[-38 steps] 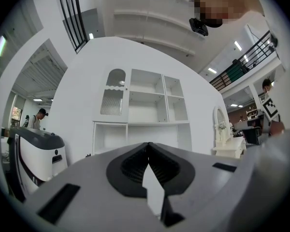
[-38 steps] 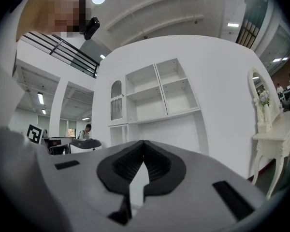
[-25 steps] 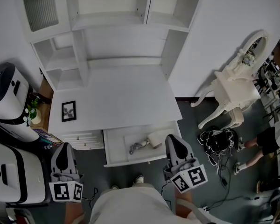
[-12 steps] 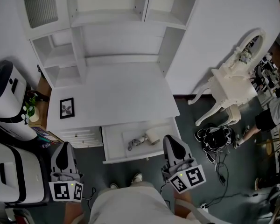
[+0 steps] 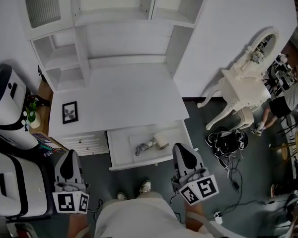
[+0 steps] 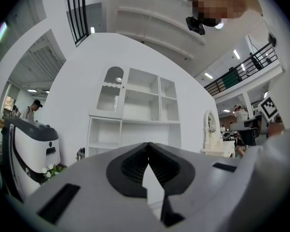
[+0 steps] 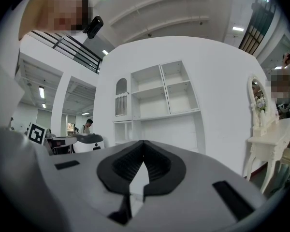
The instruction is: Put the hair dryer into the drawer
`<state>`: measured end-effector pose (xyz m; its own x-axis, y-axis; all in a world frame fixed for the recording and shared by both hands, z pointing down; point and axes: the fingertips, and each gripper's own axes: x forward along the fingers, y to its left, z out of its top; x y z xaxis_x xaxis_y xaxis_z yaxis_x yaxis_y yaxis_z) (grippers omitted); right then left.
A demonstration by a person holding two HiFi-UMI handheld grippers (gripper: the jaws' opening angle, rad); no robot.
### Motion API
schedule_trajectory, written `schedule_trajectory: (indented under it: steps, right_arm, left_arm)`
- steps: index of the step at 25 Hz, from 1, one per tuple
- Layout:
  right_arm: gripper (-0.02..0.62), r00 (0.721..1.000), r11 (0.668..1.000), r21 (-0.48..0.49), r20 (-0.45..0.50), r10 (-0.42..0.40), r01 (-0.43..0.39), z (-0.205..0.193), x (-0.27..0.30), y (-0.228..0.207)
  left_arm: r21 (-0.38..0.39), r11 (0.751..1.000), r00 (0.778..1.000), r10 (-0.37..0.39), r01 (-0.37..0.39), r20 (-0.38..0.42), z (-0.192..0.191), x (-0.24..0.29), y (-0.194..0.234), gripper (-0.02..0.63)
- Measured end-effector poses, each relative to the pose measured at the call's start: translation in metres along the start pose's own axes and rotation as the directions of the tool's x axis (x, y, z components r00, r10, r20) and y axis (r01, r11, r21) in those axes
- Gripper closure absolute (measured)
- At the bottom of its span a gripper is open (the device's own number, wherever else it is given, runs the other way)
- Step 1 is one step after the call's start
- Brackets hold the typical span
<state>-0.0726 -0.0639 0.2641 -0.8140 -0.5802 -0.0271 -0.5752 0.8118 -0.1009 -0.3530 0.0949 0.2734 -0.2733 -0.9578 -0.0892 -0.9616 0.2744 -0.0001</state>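
Observation:
The hair dryer [image 5: 151, 144], pale with a grey handle, lies inside the open white drawer [image 5: 120, 155] under the desk top. My right gripper [image 5: 183, 148] hovers at the drawer's front right corner, apart from the dryer, jaws shut and empty. In the right gripper view the right gripper [image 7: 143, 144] has its pads meeting at the tip. My left gripper [image 5: 67, 155] hangs left of the drawer, in front of the small side drawers, also shut on nothing. The left gripper [image 6: 148, 146] points level at the white shelving.
A white desk [image 5: 129, 100] with a shelf unit carries a small picture frame [image 5: 69, 112]. White machines [image 5: 5, 108] stand at the left. A white vanity with a mirror [image 5: 243, 88] and a black bundle of cables [image 5: 226, 142] sit at the right. People stand further right.
My right gripper has drawn back slightly from the drawer front. The hair dryer stays in the drawer. The left gripper has not moved.

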Motion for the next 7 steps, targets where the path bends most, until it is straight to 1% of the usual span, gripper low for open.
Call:
schedule_trajectory:
  steps: [7]
  right_arm:
    - [0.587,1.000,1.000,0.006,0.001,-0.023,0.023,-0.005,-0.017,0.009]
  left_arm:
    - [0.002,1.000,1.000,-0.026,0.026,-0.004,-0.002,-0.010,-0.003,0.589]
